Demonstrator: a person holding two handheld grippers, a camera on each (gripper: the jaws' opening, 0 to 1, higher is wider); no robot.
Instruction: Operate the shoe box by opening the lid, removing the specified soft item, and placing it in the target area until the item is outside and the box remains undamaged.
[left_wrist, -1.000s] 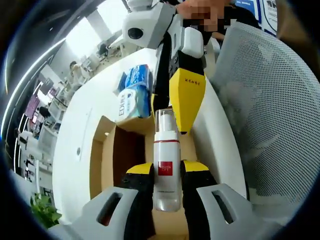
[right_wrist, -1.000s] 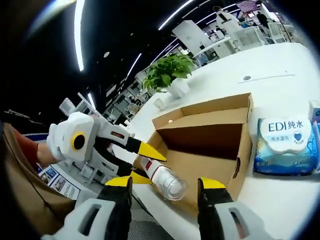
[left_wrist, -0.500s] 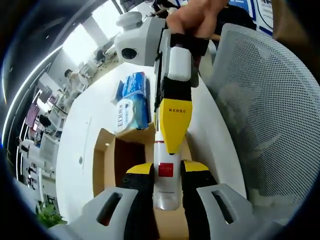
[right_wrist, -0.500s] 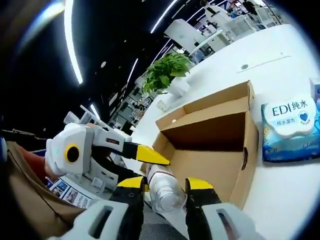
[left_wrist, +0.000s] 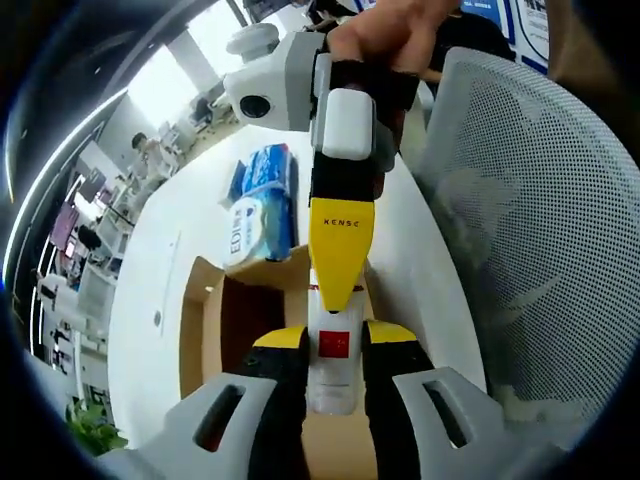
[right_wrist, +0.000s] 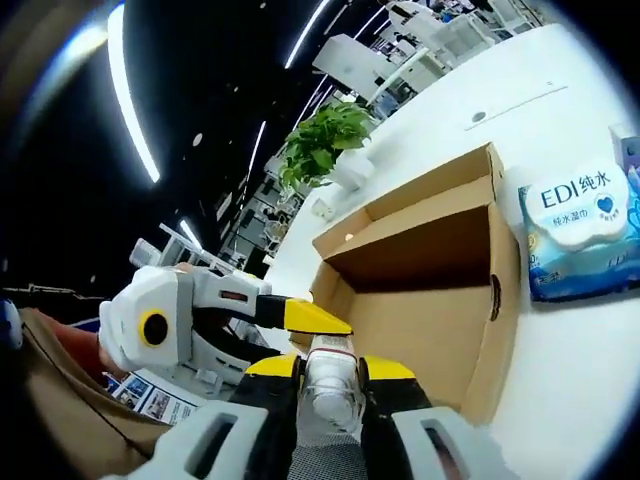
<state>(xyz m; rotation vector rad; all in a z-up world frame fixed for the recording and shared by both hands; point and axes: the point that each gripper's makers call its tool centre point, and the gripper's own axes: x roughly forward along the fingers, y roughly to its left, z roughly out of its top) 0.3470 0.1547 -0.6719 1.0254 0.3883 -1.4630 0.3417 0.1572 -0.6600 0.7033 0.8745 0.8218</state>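
A white table (right_wrist: 560, 330) carries an open brown cardboard box (right_wrist: 440, 290), its inside dark and its flap standing up along the far edge. Just beside the box lies a blue-and-white pack of wet wipes (right_wrist: 580, 225) (printed "EDI"), flat on the tabletop. At the table's far end sits a leafy green plant (right_wrist: 325, 140) in a white pot.

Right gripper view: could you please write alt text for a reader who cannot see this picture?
The right gripper is shut on the clear capped end of a white bottle, which the left gripper also holds from the left. Behind them an open cardboard box sits on a white table, beside a blue pack of wet wipes.
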